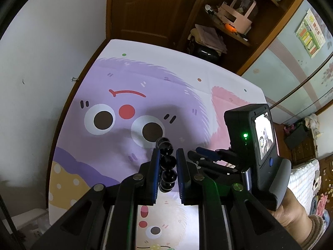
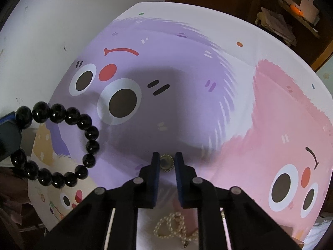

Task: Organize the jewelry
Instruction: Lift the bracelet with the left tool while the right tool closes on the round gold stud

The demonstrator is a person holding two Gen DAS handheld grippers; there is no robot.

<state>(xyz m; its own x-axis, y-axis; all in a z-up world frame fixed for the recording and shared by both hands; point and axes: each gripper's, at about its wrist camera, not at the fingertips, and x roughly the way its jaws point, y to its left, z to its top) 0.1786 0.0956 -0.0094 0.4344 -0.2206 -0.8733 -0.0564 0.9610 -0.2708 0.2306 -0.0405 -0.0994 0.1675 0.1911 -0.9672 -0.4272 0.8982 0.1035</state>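
Observation:
A black bead bracelet (image 1: 168, 163) hangs between the pads of my left gripper (image 1: 168, 154), which is shut on it above the cartoon tablecloth (image 1: 124, 79). In the right wrist view the same bracelet (image 2: 91, 133) dangles as a loop at the left. My right gripper (image 2: 167, 162) points down at the cloth, its blue pads closed on a small round gold-rimmed brooch (image 2: 166, 162) lying on the purple area. A pearl necklace (image 2: 172, 227) lies in a heap on the cloth below the right gripper's fingers.
The table stands against a white wall (image 1: 41, 62) on the left. A wooden door and shelf unit with a pink box (image 1: 237, 14) stand behind it. A person's hand (image 1: 291, 212) holds the right gripper's handle (image 1: 270, 177) at the right.

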